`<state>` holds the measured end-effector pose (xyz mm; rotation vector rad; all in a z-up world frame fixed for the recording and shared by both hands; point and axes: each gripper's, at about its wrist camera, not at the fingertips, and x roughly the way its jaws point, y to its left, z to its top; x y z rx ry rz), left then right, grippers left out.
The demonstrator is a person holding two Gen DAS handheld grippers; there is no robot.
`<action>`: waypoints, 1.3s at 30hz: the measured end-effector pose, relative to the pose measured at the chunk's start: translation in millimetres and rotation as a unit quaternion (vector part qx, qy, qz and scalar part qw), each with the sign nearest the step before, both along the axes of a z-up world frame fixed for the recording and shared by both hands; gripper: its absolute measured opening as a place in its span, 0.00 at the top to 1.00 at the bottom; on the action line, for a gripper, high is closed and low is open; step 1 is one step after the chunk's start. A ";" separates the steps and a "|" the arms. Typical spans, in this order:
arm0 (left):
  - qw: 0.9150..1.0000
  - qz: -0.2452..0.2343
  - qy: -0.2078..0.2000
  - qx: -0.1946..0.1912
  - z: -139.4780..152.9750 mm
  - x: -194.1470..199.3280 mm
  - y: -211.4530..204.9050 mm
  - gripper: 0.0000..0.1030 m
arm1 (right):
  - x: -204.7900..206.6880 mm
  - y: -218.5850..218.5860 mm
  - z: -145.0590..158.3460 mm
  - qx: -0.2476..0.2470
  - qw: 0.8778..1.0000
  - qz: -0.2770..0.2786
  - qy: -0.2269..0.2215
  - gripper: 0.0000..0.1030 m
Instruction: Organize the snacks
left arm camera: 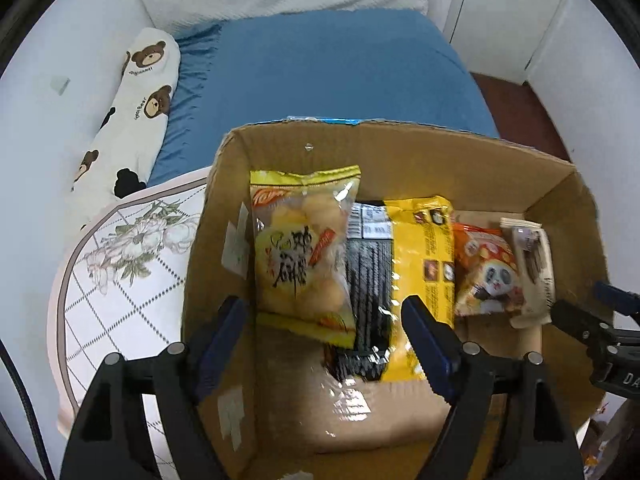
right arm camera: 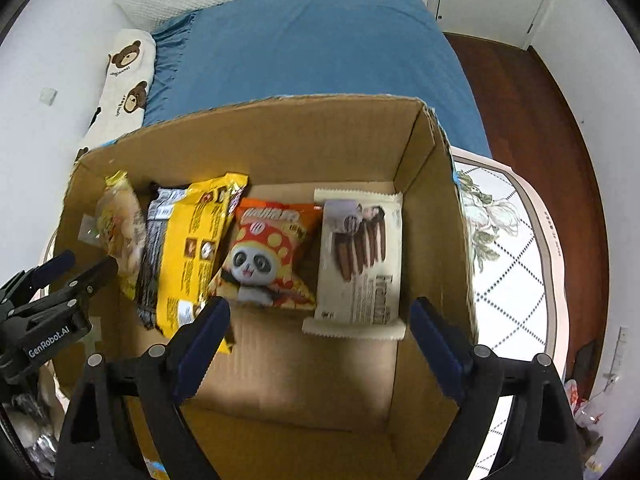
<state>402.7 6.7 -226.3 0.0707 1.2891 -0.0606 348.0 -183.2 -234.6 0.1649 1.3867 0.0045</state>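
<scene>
Snacks lie in a row across the far half of the cardboard box [right arm camera: 280, 140], which sits on a floral quilted mat [right arm camera: 516, 264] at the foot of a blue-sheeted bed [right arm camera: 312, 40]. In the right wrist view, running from nine o'clock toward three o'clock: a clear yellow bag of round puffs [right arm camera: 122, 232], a black-striped packet [right arm camera: 154, 248] half tucked under a yellow packet [right arm camera: 196, 252], an orange panda-print bag [right arm camera: 268, 256], and a white chocolate-stick wrapper [right arm camera: 358, 260] nearest the box's right wall. Each pack touches or overlaps its neighbour.

The right gripper [right arm camera: 320, 312] hangs over the bare near part of the box floor, jaws spread wide with nothing between them, its fingers just short of the panda bag and the white wrapper.

In the left wrist view, the left gripper [left arm camera: 324, 312] is likewise spread and empty; its left finger sits outside the box's left wall, its right finger over the yellow packet [left arm camera: 420, 256], with the puff bag [left arm camera: 304, 248] between them at twelve o'clock. A bear-print bolster [left arm camera: 132, 112] lies at ten o'clock along the wall.
</scene>
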 end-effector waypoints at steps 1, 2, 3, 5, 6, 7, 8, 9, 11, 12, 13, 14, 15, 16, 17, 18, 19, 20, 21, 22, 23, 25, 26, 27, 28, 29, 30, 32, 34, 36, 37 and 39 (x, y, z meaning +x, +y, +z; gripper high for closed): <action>1.000 0.002 -0.007 0.000 4.1 -7.8 0.0 0.23 | -7.2 3.0 3.8 -0.001 1.000 0.003 -0.008 0.10; 1.000 0.007 -0.009 0.001 9.4 -13.1 -0.4 0.23 | -13.6 4.3 10.0 -0.003 1.000 0.004 -0.014 0.10; 1.000 0.007 -0.017 0.000 14.6 -18.8 -1.0 0.23 | -19.6 7.0 14.3 -0.004 1.000 0.004 -0.021 0.10; 0.999 0.004 -0.036 0.000 25.7 -32.2 -2.2 0.23 | -31.2 11.3 21.9 -0.004 0.999 0.007 -0.032 0.10; 0.999 0.003 -0.044 0.001 30.8 -37.9 -3.8 0.23 | -36.7 12.7 25.8 -0.004 0.999 0.008 -0.038 0.10; 0.999 0.001 -0.053 0.003 36.4 -44.6 -4.9 0.23 | -42.4 14.0 31.5 -0.006 0.999 0.008 -0.045 0.10; 0.998 -0.001 -0.063 0.004 43.5 -52.2 -7.0 0.23 | -49.0 16.1 37.5 -0.009 0.998 0.010 -0.054 0.10; 0.998 -0.001 -0.070 0.003 49.6 -57.9 -8.4 0.23 | -55.9 17.8 44.0 -0.010 0.998 0.011 -0.061 0.10; 0.996 0.000 -0.085 -0.004 64.8 -71.7 -10.0 0.23 | -68.0 19.7 56.6 -0.007 0.997 0.012 -0.073 0.10; 0.996 -0.001 -0.091 -0.007 71.5 -77.8 -10.3 0.23 | -73.9 20.8 63.1 -0.006 0.997 0.013 -0.079 0.10; 0.995 -0.001 -0.096 -0.010 76.8 -81.9 -10.3 0.23 | -80.0 21.8 69.9 -0.005 0.996 0.013 -0.086 0.10; 0.995 -0.002 -0.102 -0.012 84.0 -87.7 -10.6 0.23 | -84.7 21.8 75.4 -0.005 0.996 0.013 -0.092 0.10; 0.995 -0.005 -0.104 -0.012 88.3 -92.0 -10.1 0.23 | -90.6 22.8 82.8 -0.006 0.995 0.014 -0.099 0.10; 0.994 -0.005 -0.109 -0.015 94.4 -97.4 -9.8 0.23 | -95.9 23.6 89.9 -0.005 0.994 0.014 -0.106 0.10; 0.993 -0.004 -0.113 -0.018 100.9 -103.1 -9.1 0.23 | -100.0 24.2 95.6 -0.005 0.994 0.013 -0.111 0.10; 0.993 -0.003 -0.118 -0.022 107.5 -109.1 -8.0 0.23 | -106.2 24.4 102.8 -0.003 0.993 0.012 -0.117 0.10; 0.992 -0.003 -0.122 -0.024 111.8 -113.4 -7.3 0.23 | -109.7 24.4 106.5 -0.002 0.993 0.011 -0.120 0.10; 0.991 -0.004 -0.128 -0.026 118.5 -120.8 -7.3 0.23 | -116.7 24.3 112.8 0.001 0.992 0.008 -0.126 0.10; 0.991 -0.004 -0.132 -0.026 123.1 -126.1 -7.0 0.23 | -120.9 24.9 116.2 0.004 0.992 0.008 -0.129 0.10; 0.991 -0.003 -0.134 -0.027 125.6 -129.5 -6.5 0.23 | -128.2 25.4 121.1 0.008 0.991 0.007 -0.133 0.10; 0.990 -0.003 -0.136 -0.031 130.0 -136.6 -4.9 0.23 | -133.9 25.5 124.6 0.011 0.991 0.006 -0.135 0.10; 0.990 -0.002 -0.136 -0.035 132.3 -146.2 -1.5 0.23 | -148.1 26.0 129.7 0.024 0.990 0.001 -0.138 0.10; 0.990 -0.001 -0.135 -0.036 133.5 -153.9 1.4 0.23 | -153.6 26.1 130.5 0.028 0.990 0.000 -0.139 0.10; 0.990 0.003 -0.134 -0.036 133.4 -160.0 4.7 0.23 | -160.2 26.2 130.8 0.032 0.990 -0.002 -0.138 0.10; 0.990 0.001 -0.137 -0.036 132.1 -164.8 8.1 0.23 | -169.5 25.4 129.3 0.039 0.990 -0.005 -0.135 0.10; 0.991 0.004 -0.131 -0.039 129.3 -171.7 13.1 0.23 | -175.6 25.6 127.0 0.043 0.990 -0.007 -0.132 0.10; 0.991 0.008 -0.125 -0.038 126.5 -178.0 17.3 0.23 | -182.4 25.6 122.9 0.048 0.991 -0.010 -0.126 0.10; 0.993 0.017 -0.110 -0.034 116.9 -192.1 28.6 0.23 | -196.5 25.1 110.8 0.058 0.992 -0.017 -0.110 0.10; 0.995 0.027 -0.088 -0.023 100.9 -206.4 40.7 0.23 | -209.8 26.2 94.5 0.069 0.994 -0.018 -0.088 0.10; 0.997 0.030 -0.064 -0.016 83.1 -221.5 49.4 0.23 | -226.2 30.3 72.8 0.076 0.995 -0.014 -0.057 0.10; 0.998 0.029 -0.046 -0.011 71.7 -229.6 53.9 0.23 | -233.1 30.8 64.8 0.076 0.996 -0.012 -0.048 0.10; 1.000 0.023 0.001 0.002 41.1 -249.1 62.5 0.23 | -253.4 30.8 38.1 0.083 0.996 -0.015 -0.009 0.10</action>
